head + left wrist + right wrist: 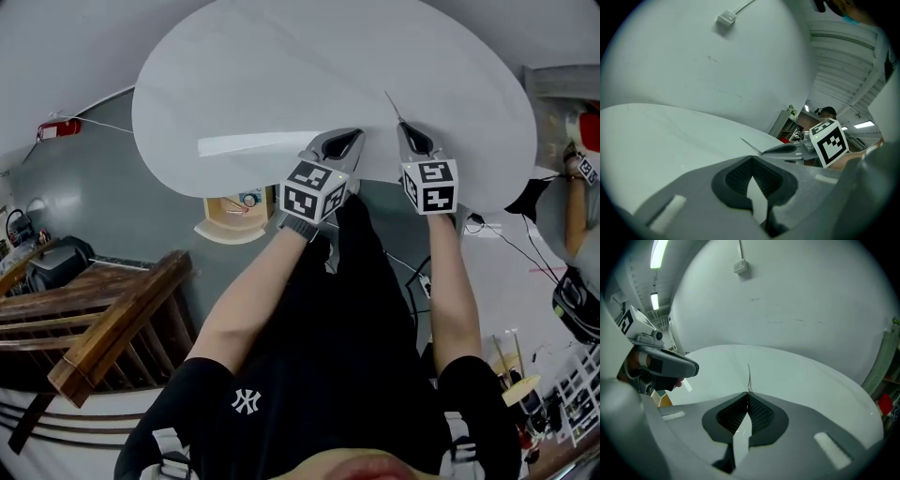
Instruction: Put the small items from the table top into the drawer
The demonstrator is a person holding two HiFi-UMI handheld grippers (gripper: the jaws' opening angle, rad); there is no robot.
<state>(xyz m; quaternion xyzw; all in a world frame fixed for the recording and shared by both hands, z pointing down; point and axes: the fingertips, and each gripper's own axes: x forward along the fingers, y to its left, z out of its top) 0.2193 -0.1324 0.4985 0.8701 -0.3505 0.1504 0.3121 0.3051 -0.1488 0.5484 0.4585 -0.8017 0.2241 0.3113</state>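
A white, rounded table top (281, 84) — smooth, plain — with a pale streak of light (253, 144) near its front edge

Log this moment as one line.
left gripper: shut, nothing held | right gripper: shut on thin strip | place: both over near edge of table

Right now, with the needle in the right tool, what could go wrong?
1. The right tool pinches the needle only by its end, so it might slip out and drop.
2. The drawer lies beyond the left tool, so the two tools' paths may cross.
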